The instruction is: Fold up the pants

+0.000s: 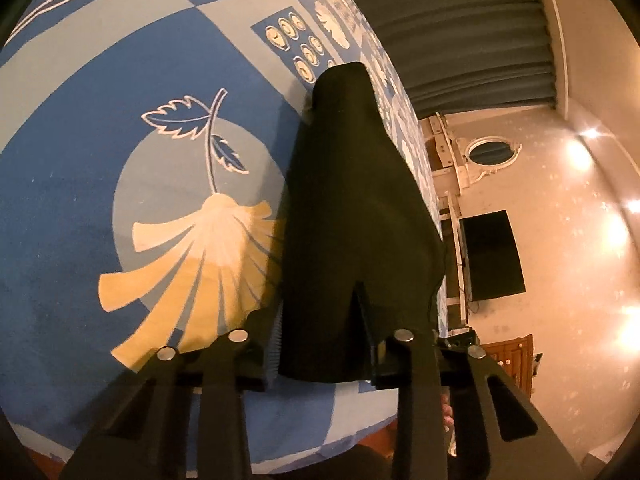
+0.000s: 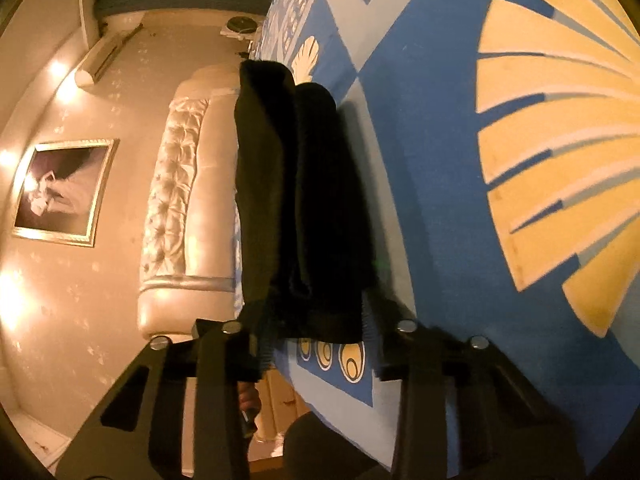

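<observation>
The black pants [image 1: 356, 208] hang lifted over a blue bedspread [image 1: 100, 160] with shell prints. My left gripper [image 1: 320, 344] is shut on one end of the pants, and the cloth stretches away from its fingers. In the right wrist view my right gripper [image 2: 316, 332] is shut on the other end of the pants [image 2: 296, 200], which bunch in thick folds between its fingers. The bedspread [image 2: 440, 160] lies to the right there. Both views are tilted sideways. The fingertips are hidden by the cloth.
A tufted cream headboard [image 2: 176, 184] and a framed picture [image 2: 64, 192] are on the wall. A dark screen [image 1: 492, 256], a white mirror frame [image 1: 490, 152] and a wooden cabinet [image 1: 512, 360] stand beyond the bed's edge. Grey curtains [image 1: 460, 28] hang at the top.
</observation>
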### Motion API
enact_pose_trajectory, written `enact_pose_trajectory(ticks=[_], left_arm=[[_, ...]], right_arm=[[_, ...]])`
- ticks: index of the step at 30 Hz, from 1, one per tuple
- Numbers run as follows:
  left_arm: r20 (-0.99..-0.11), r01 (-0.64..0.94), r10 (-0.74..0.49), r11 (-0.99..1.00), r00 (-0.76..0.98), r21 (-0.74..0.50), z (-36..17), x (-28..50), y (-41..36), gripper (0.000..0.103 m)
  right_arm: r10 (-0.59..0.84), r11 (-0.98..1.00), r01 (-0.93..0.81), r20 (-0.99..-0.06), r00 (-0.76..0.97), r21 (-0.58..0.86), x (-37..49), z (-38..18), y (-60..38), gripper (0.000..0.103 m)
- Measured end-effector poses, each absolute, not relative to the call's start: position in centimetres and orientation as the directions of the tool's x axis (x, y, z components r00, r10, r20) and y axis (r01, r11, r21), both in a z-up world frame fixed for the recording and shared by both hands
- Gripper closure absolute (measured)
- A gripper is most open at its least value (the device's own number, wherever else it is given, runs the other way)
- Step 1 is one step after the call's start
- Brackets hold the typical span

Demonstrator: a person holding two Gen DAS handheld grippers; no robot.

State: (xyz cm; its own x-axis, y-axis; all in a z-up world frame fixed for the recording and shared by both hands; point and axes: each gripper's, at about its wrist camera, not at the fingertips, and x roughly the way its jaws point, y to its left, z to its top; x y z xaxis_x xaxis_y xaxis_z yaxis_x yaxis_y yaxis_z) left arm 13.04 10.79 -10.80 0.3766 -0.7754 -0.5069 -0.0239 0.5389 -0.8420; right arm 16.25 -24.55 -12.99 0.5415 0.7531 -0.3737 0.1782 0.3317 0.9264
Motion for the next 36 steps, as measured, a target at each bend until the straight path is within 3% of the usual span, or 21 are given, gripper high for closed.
enact_pose_trajectory(ticks=[6, 13, 25, 28, 29, 30, 31, 33, 36], left_arm=[[-0.49, -0.059, -0.787, 0.507, 0.374, -0.86, -10.2, 12.9, 10.5, 0.076], [-0.496, -0.048, -0.795, 0.513, 0.35, -0.857, -10.6, 12.2, 9.7, 0.076], [-0.432, -0.058, -0.827, 0.443, 0.36, -0.895, -12.6, 12.2, 11.3, 0.075], [-0.428, 0.029, -0.83, 0.468, 0.358, -0.883, -11.0, 11.7, 11.2, 0.072], [-0.434, 0.058, -0.828, 0.482, 0.354, -0.874, -10.6, 11.6, 11.6, 0.07], [-0.441, 0.086, -0.825, 0.498, 0.354, -0.863, -9.9, 11.7, 11.9, 0.06], [-0.439, 0.11, -0.822, 0.506, 0.363, -0.856, -9.2, 12.0, 12.3, 0.048], [-0.413, 0.154, -0.817, 0.505, 0.402, -0.849, -8.1, 13.1, 13.2, 0.038], [-0.406, 0.183, -0.815, 0.511, 0.412, -0.84, -7.4, 16.8, 13.3, 0.036]], right_arm=[[0.758, 0.274, 0.156, -0.313, 0.573, 0.949, 15.3, -12.1, -24.7, 0.074], [0.754, 0.279, 0.175, -0.329, 0.569, 0.944, 14.2, -13.3, -25.8, 0.074], [0.757, 0.307, 0.141, -0.331, 0.564, 0.941, 13.7, -14.2, -26.4, 0.073], [0.744, 0.391, 0.11, -0.384, 0.547, 0.914, 14.0, -12.5, -26.5, 0.057], [0.74, 0.402, 0.098, -0.386, 0.551, 0.91, 14.0, -12.0, -26.7, 0.043], [0.732, 0.419, 0.075, -0.385, 0.562, 0.905, 14.2, -11.1, -27.2, 0.029], [0.719, 0.439, 0.062, -0.392, 0.575, 0.896, 14.6, -10.5, -27.8, 0.024], [0.7, 0.464, 0.061, -0.408, 0.586, 0.884, 15.9, -10.1, -28.5, 0.02], [0.71, 0.439, 0.088, -0.405, 0.576, 0.894, 19.6, -10.9, -29.2, 0.02]])
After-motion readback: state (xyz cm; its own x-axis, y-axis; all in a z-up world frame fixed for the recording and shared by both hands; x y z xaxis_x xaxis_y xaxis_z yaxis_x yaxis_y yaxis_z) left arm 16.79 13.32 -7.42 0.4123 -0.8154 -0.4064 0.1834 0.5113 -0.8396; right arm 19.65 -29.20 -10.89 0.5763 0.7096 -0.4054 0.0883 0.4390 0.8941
